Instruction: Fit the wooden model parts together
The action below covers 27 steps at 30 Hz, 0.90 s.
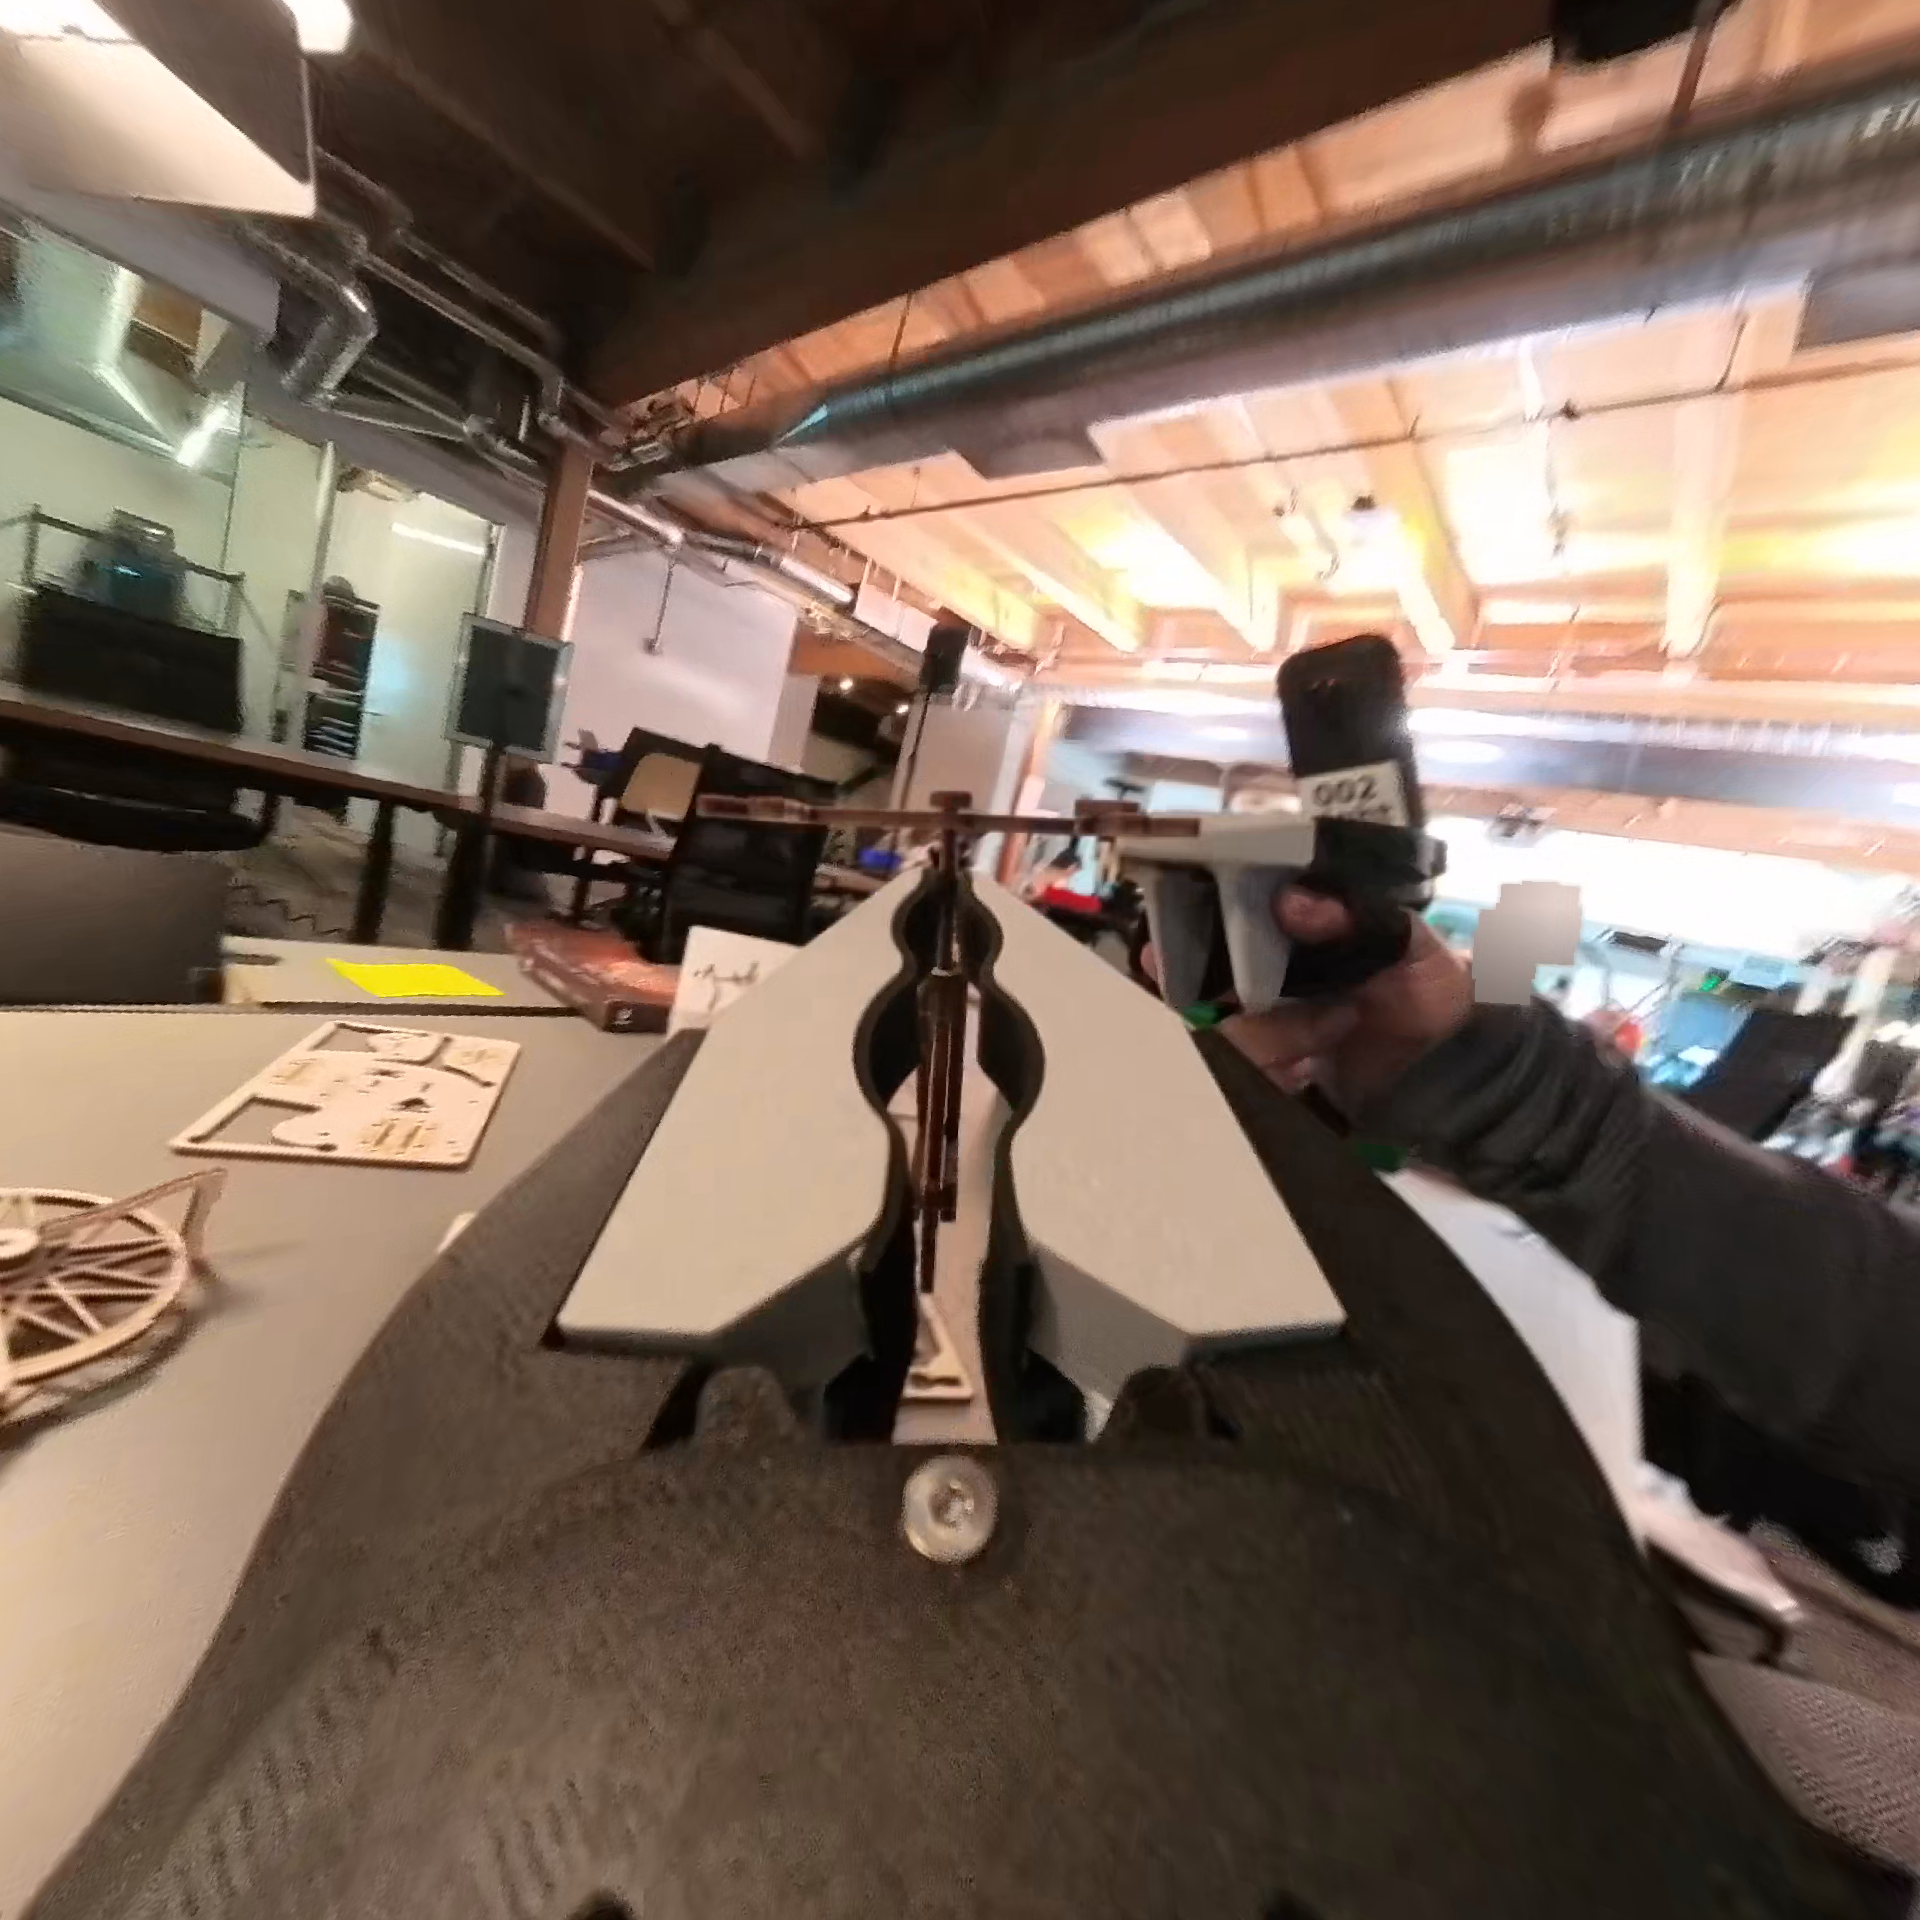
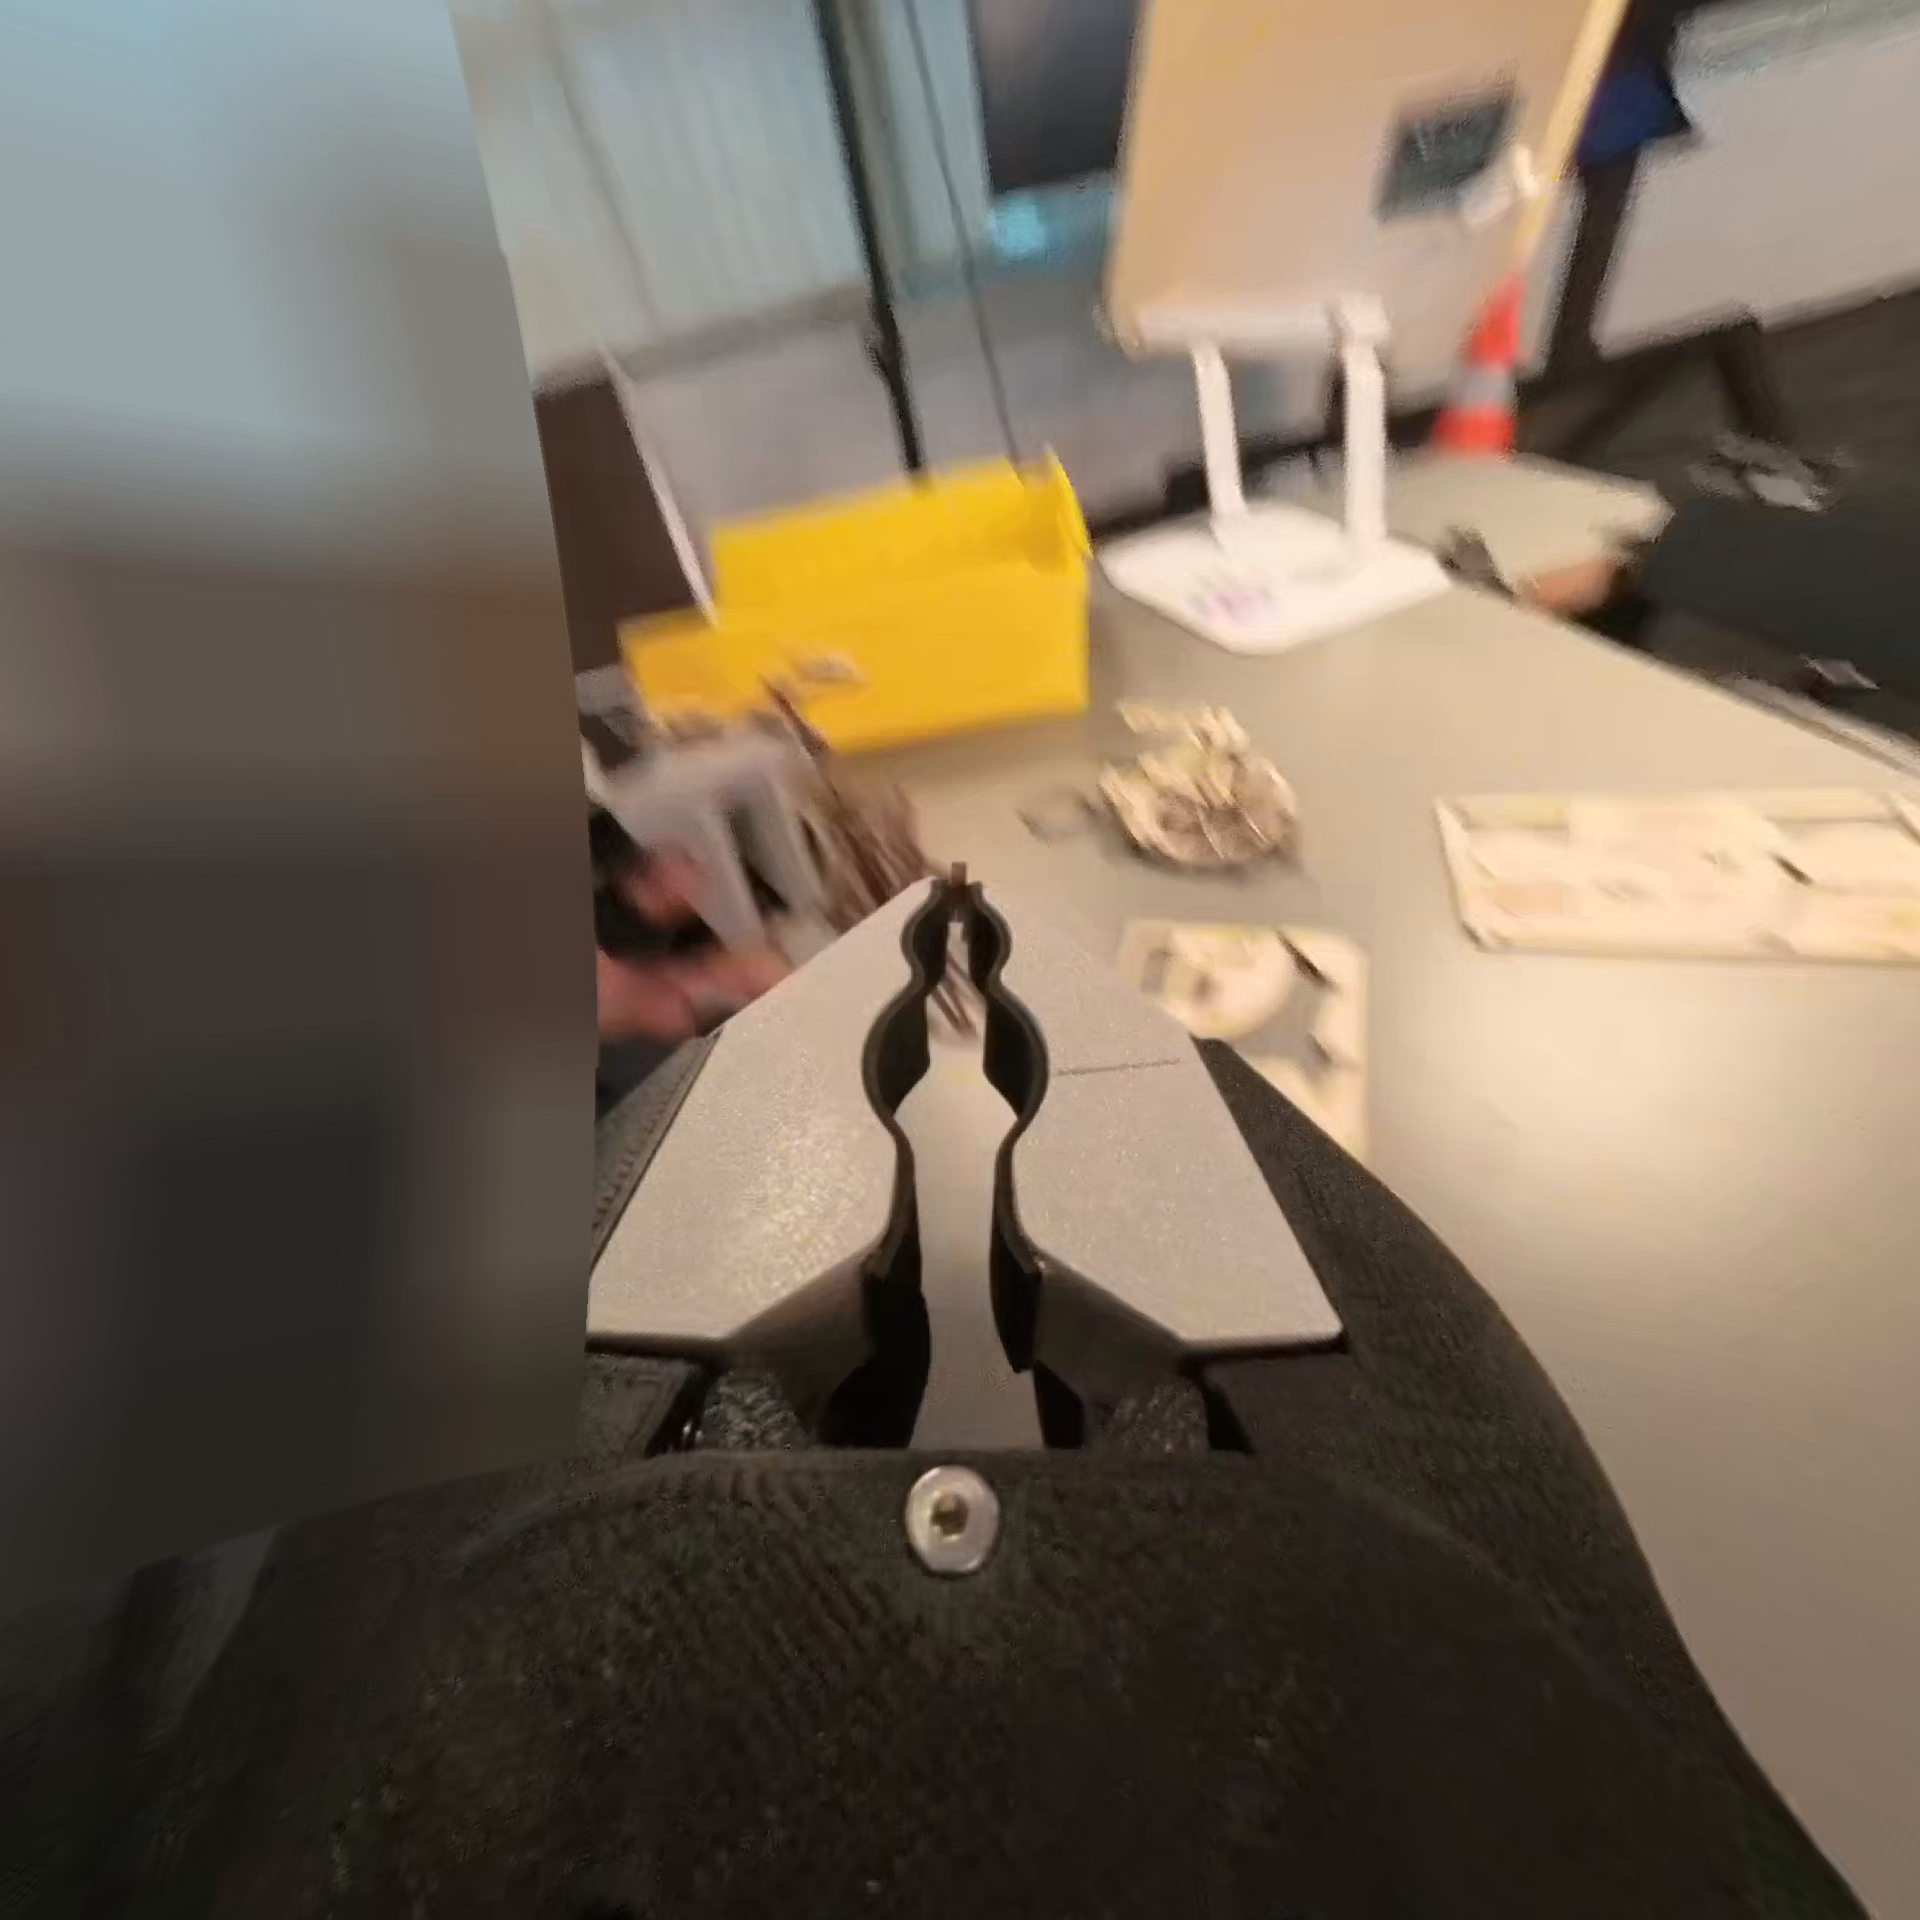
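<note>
My left gripper (image 1: 948,883) is shut on a dark brown wooden model frame (image 1: 940,1091), held edge-on and raised above the grey table (image 1: 125,1507). A thin crossbar (image 1: 831,812) sits across its top. My right gripper (image 1: 1127,831), held by a hand, pinches the crossbar's right end. In the right wrist view my right gripper (image 2: 958,896) is shut on a small dark wooden tip (image 2: 958,873). The left gripper (image 2: 727,821) shows blurred beyond it with the dark frame sticks (image 2: 868,842).
A pale wooden spoked wheel (image 1: 83,1288) and a punched wooden sheet (image 1: 353,1101) lie on the table at left. A yellow box (image 2: 883,623), a white stand (image 2: 1278,561), a pile of wooden scraps (image 2: 1195,790), a paper sheet (image 2: 1683,873) and another punched sheet (image 2: 1247,977) lie farther off.
</note>
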### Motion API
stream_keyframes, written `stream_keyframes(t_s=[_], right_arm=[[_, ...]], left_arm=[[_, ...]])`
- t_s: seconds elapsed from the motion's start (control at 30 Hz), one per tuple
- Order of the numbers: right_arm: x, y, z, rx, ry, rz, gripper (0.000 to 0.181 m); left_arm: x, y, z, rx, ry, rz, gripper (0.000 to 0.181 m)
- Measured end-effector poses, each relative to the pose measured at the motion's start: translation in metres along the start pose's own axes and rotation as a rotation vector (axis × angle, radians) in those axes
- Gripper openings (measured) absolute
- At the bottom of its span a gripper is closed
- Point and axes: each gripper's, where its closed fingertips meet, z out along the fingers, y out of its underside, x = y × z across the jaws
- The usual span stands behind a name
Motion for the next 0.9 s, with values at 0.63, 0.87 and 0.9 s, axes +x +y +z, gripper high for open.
stream_keyframes(t_s=[0.63, 0.87, 0.9], right_arm=[[0.046, 0.179, -0.087, -1.553, -0.092, -0.332, 0.009], [0.051, 0.168, -0.087, -1.861, 0.004, -0.303, 0.011], [0.050, 0.168, -0.089, -1.916, 0.026, -0.295, 0.010]], left_arm=[[0.005, 0.002, 0.003, -0.024, -0.027, 0.125, 0.001], [-0.010, -0.029, -0.021, 0.051, -0.088, 0.180, 0.001], [-0.013, -0.037, -0.027, 0.066, -0.100, 0.188, 0.001]])
